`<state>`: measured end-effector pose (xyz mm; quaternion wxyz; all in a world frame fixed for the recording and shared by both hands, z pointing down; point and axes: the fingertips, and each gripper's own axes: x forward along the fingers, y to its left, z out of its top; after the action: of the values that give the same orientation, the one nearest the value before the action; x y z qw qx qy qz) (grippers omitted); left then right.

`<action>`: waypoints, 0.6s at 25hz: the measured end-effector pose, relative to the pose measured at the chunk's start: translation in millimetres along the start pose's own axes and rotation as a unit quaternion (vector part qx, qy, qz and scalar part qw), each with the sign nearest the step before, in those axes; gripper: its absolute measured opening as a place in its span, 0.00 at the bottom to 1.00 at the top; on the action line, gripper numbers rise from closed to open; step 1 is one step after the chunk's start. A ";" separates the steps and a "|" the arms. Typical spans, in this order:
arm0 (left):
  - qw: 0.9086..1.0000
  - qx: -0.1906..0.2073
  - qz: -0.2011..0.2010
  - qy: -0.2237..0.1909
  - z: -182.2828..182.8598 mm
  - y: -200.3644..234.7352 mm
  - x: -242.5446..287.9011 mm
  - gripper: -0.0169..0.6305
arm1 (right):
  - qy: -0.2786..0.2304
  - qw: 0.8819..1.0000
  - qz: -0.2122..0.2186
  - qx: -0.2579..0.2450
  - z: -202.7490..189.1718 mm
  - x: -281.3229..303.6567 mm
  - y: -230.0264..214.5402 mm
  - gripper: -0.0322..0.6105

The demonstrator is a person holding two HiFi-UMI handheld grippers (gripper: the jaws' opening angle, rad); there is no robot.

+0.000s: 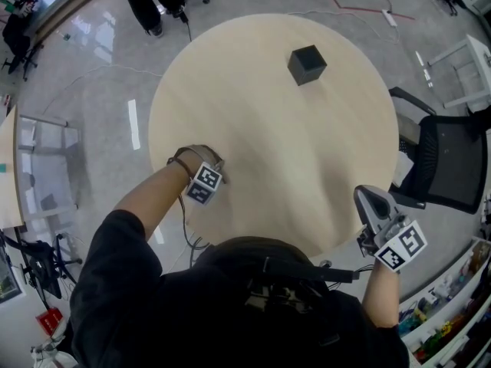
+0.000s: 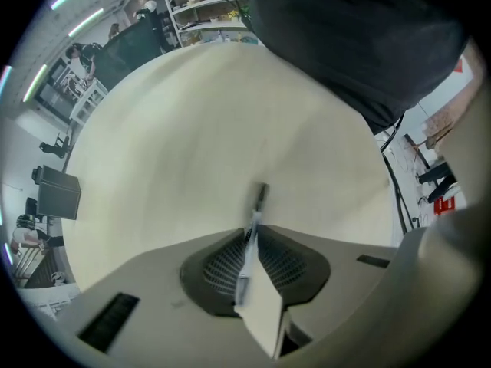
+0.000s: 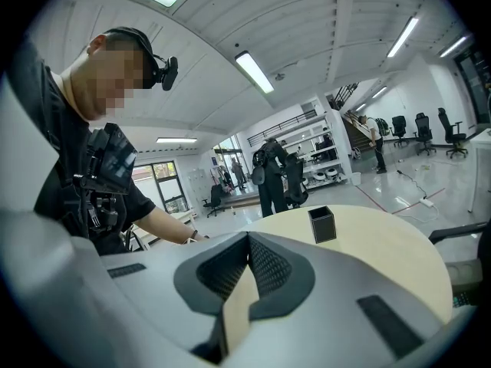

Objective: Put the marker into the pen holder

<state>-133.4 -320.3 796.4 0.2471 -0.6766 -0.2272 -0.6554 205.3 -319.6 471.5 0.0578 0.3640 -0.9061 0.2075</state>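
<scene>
A slim marker (image 2: pixel 259 198) with a dark tip lies on the round wooden table (image 1: pixel 261 121), and in the left gripper view it runs into the narrow slit between the pads. My left gripper (image 2: pixel 253 222) points straight down at the table's near left part (image 1: pixel 202 181), shut on the marker. The black square pen holder (image 1: pixel 307 64) stands upright far across the table, also seen in the right gripper view (image 3: pixel 321 224). My right gripper (image 1: pixel 373 205) hovers at the table's near right edge, aimed roughly level toward the holder, its pads (image 3: pixel 261 263) together with nothing between them.
A black office chair (image 1: pixel 449 163) stands just past the table's right edge. A person's legs (image 1: pixel 146 6) are beyond the far left rim, and more people (image 3: pixel 276 179) stand by shelves in the background. Cables hang off the near edge (image 1: pixel 188 236).
</scene>
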 end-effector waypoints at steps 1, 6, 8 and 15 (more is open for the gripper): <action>1.000 -0.002 0.003 -0.003 0.2 1.6 0.4 0.09 | 0.000 1.000 0.001 0.000 -0.1 0.9 0.7 0.05; 0.997 -0.056 0.036 -0.034 2.5 11.7 -11.8 0.09 | 0.000 1.000 0.004 -0.004 3.4 4.6 5.4 0.05; 0.990 -0.106 0.064 -0.062 4.4 23.9 -28.2 0.09 | -0.003 1.000 0.005 -0.007 7.2 4.9 5.7 0.05; 0.897 -0.304 0.203 -0.249 14.1 88.7 -154.4 0.09 | -0.036 0.999 0.014 -0.020 35.3 9.1 10.0 0.05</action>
<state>-72.3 -377.6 638.7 0.0925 -0.8915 0.0715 -0.4377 193.5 -333.7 438.5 0.0294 0.3575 -0.9165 0.1769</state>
